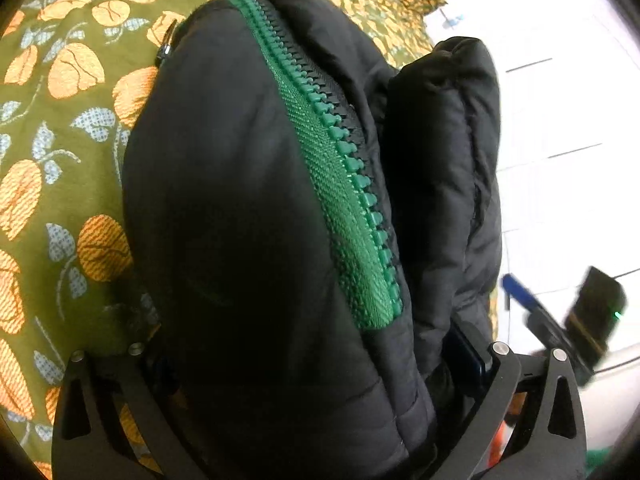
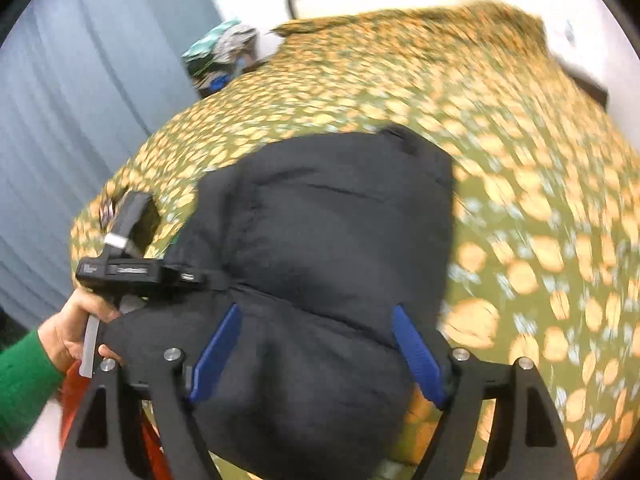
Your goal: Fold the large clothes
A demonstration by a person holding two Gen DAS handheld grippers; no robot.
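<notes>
A black puffer jacket (image 1: 248, 208) with a green zipper (image 1: 340, 184) lies bunched on the bed. It fills the left wrist view, and my left gripper (image 1: 316, 364) has its jaws wide around the thick bulk; its fingertips are hidden in the fabric. In the right wrist view the jacket (image 2: 332, 232) is a folded bundle. My right gripper (image 2: 316, 340) holds the bundle's near end between its blue fingers (image 2: 416, 352), spread wide by the padding. The left gripper's body (image 2: 140, 272) and the hand holding it show at the bundle's left side.
A green bedspread with orange leaves (image 1: 68, 128) covers the bed (image 2: 540, 200). A grey curtain (image 2: 80, 100) hangs at the left. A pile of clothes (image 2: 220, 56) sits past the bed's far corner. White tiled floor (image 1: 560, 160) lies beside the bed.
</notes>
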